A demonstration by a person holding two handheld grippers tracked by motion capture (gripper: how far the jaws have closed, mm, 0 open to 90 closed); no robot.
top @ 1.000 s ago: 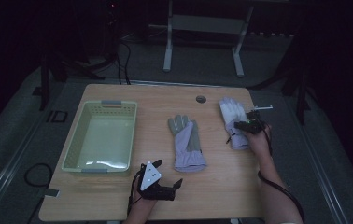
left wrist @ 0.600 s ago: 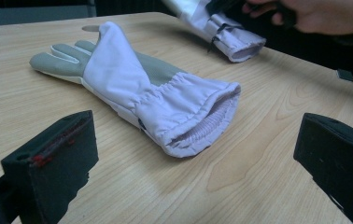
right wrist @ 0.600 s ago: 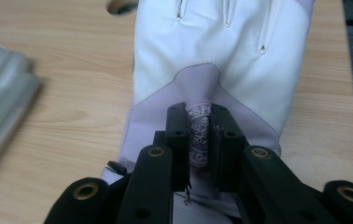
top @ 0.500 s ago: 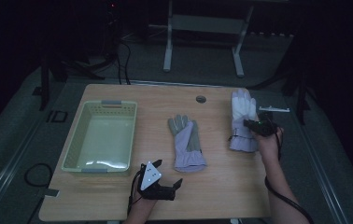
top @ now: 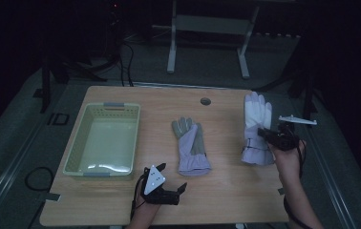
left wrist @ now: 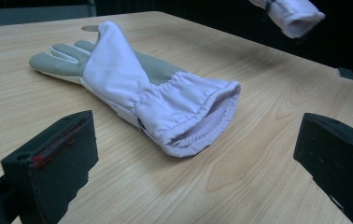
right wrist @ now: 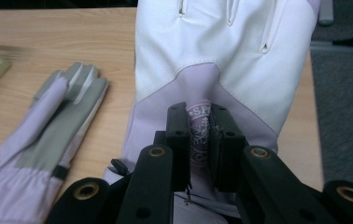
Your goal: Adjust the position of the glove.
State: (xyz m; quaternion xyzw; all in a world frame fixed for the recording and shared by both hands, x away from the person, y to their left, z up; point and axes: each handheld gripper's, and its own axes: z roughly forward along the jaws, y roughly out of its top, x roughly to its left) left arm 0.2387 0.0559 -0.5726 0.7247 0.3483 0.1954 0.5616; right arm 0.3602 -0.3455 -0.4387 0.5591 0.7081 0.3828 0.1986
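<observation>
Basket (top: 103, 139) left of flat glove (top: 191, 146)

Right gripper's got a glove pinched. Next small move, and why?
Probably carry the held glove left toward the basket. The right gripper is shut on its wrist patch, and the basket is bare. The left gripper sits open, facing the other glove, free to take it.
</observation>
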